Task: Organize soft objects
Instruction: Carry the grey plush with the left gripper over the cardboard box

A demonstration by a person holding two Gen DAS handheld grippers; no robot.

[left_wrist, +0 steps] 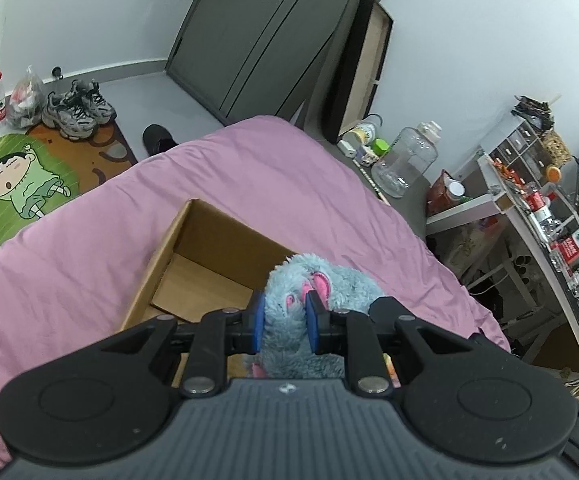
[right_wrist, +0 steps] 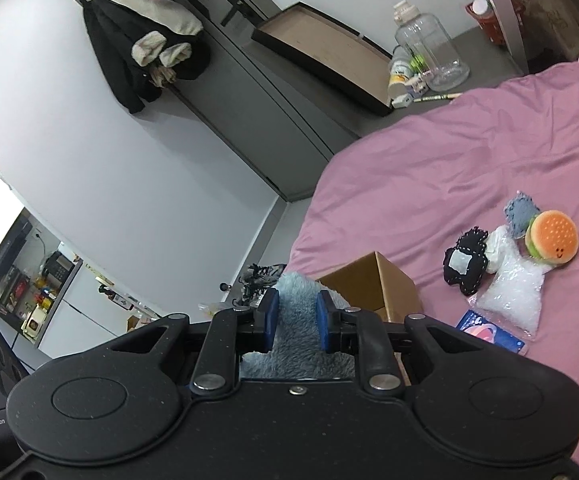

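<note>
- The left gripper [left_wrist: 285,314] has its blue pads [left_wrist: 260,322] pressed into a fluffy blue plush toy [left_wrist: 329,284], jaws narrow and clamped on its fur.
- The toy shows pink inner patches near the pads; whether they are ears or a mouth is hard to tell.
- From the left wrist view the plush hangs at the right rim of an open cardboard box [left_wrist: 193,248], partly over its opening.
- The box sits on a bed covered by a pink sheet [left_wrist: 89,232]; its brown floor shows folded flaps.
- The right gripper [right_wrist: 296,322] also pinches the same blue plush, fur bulging between its narrow jaws.
- In the right wrist view the box stands just beyond the plush, on the pink sheet.
- Farther right on the bed lies a small group of soft things, well apart from the box: a hamburger plush [right_wrist: 553,238], a black stitched plush [right_wrist: 465,266], a grey-blue fuzzy piece [right_wrist: 521,210] and a clear plastic bag [right_wrist: 509,300], all touching or overlapping.
- A blue printed packet [right_wrist: 489,334] lies just beside the bag.
- On the floor past the bed stand grey sneakers [left_wrist: 79,110] at the edge of a cartoon floor mat [left_wrist: 21,184].
- A large clear water jug [left_wrist: 405,160] stands beside the bed.
</note>
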